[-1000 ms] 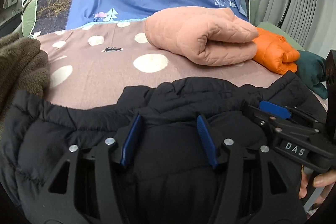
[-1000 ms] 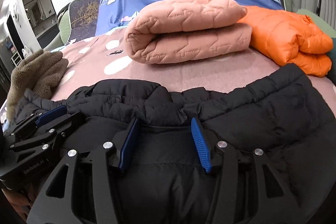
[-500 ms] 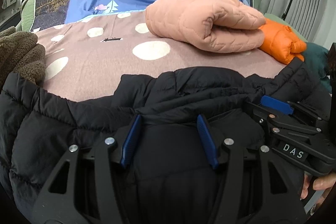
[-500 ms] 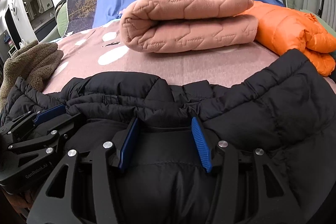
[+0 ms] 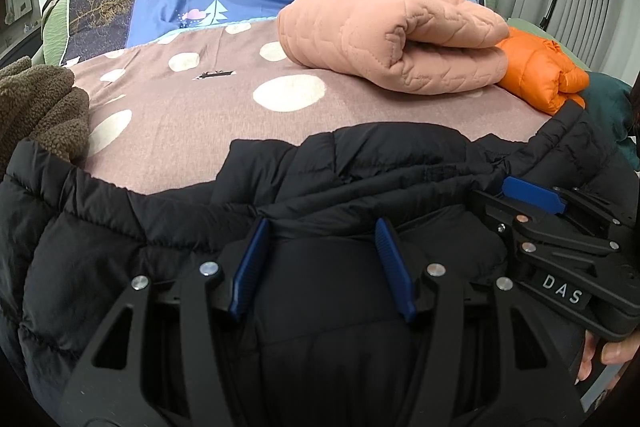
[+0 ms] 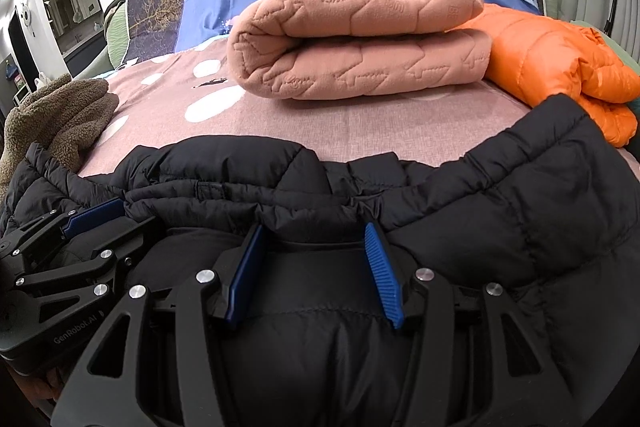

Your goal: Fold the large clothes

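- Left wrist view: looks forward and down along the left claw point(image 5: 322, 227), very near the black puffer jacket point(image 5: 100, 259), across the bed point(image 5: 200, 131); right claw point(image 5: 532, 189) at 3 o'clock.
- Right wrist view: same heading, equally close; left claw point(image 6: 94, 213) at 9 o'clock.
- Shared: jacket, folded pink quilt point(image 5: 384, 39) at 12 to 1 o'clock, orange jacket point(image 6: 560, 63).

Held the left gripper point(image 5: 320, 227) tilted downward, blue pads point(image 5: 250, 263) about halfway apart, closed on a thick fold of the black jacket point(image 5: 328, 307). Held the right gripper point(image 6: 312, 231) just beside it on its right, at the same downward tilt and a similar half spread, clamped on that same fold. Wrapped the right hand point(image 5: 608, 355) round the handle behind.
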Demonstrator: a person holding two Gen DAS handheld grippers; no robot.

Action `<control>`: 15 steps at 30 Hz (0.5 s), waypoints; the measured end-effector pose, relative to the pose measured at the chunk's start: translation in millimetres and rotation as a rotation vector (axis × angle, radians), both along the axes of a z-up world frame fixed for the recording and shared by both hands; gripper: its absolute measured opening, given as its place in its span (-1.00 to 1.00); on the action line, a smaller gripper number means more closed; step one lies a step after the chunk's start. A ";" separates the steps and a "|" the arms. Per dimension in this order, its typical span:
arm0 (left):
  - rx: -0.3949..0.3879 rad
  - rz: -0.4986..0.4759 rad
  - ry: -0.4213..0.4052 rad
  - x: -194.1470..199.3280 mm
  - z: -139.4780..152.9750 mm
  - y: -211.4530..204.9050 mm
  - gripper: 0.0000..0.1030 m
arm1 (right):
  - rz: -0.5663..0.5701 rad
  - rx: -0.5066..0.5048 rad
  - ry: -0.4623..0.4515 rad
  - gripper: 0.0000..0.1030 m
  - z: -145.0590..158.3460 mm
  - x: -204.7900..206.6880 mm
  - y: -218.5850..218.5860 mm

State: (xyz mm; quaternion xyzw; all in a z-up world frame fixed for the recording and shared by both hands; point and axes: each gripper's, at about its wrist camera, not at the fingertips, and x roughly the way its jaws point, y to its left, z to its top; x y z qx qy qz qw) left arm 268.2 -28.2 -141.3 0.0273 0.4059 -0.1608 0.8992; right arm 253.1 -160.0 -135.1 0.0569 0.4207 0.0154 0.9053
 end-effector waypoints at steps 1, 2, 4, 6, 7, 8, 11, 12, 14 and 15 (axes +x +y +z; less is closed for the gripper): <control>0.001 0.001 -0.002 -0.2 -0.1 0.1 0.11 | 0.000 -0.001 -0.001 0.03 0.0 -0.1 0.1; 0.003 0.003 -0.006 -0.9 0.0 -0.6 0.11 | -0.001 -0.002 -0.002 0.03 0.5 -0.3 0.3; 0.014 0.008 -0.018 -2.9 1.3 -2.3 0.11 | -0.004 -0.003 -0.013 0.02 2.5 -2.2 0.2; 0.034 0.012 -0.033 -6.3 5.5 -4.8 0.11 | -0.013 -0.018 -0.019 0.00 8.8 -5.9 0.7; 0.046 0.011 -0.035 -7.9 8.7 -4.9 0.07 | -0.024 -0.045 -0.017 -0.01 14.7 -9.8 2.4; 0.069 0.016 -0.040 -12.1 15.6 -3.9 0.02 | -0.039 -0.066 -0.022 -0.01 20.9 -15.6 4.3; -0.032 0.021 -0.046 -32.7 42.5 12.8 -0.16 | -0.047 -0.047 -0.088 -0.01 45.6 -46.5 6.5; -0.067 0.022 -0.045 -38.8 47.0 17.7 -0.16 | -0.050 -0.044 -0.095 -0.01 47.9 -53.0 6.9; -0.069 0.028 -0.024 -47.3 44.1 20.3 -0.16 | -0.068 -0.040 -0.074 -0.01 40.4 -62.9 8.2; -0.040 0.029 -0.014 -48.8 36.4 18.1 -0.11 | -0.071 -0.054 -0.068 0.01 31.4 -64.7 10.2</control>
